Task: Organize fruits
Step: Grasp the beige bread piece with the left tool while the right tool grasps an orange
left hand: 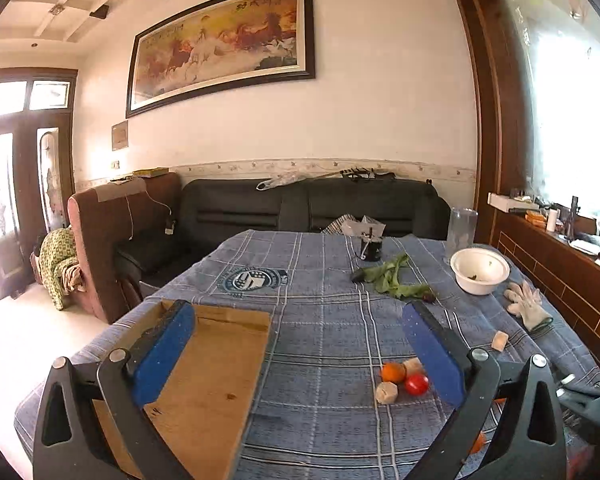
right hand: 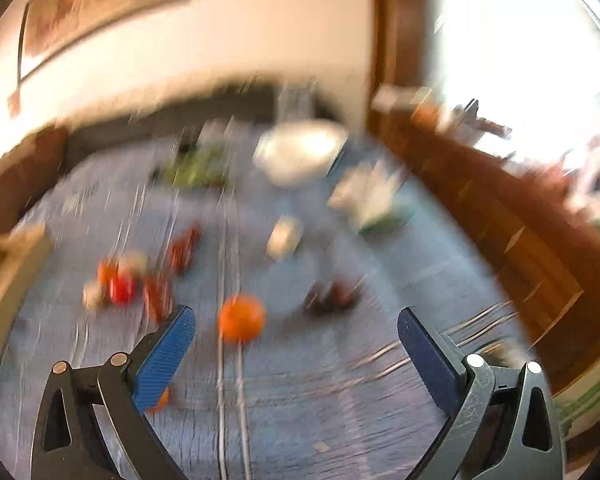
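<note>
The left tongs (left hand: 296,344) stand wide apart with nothing between them, above a worktop (left hand: 324,320) under a blue checked cloth. Beneath the left finger lies a wooden board (left hand: 220,364); by the right finger sit a small orange (left hand: 393,372), a red tomato (left hand: 416,384) and pale chunks — close together. Farther off are leafy greens (left hand: 392,280) and a white bowl (left hand: 480,270). The right tongs (right hand: 296,340) are also spread, empty — a larger orange (right hand: 241,323) lies just ahead, though this view is blurred.
</note>
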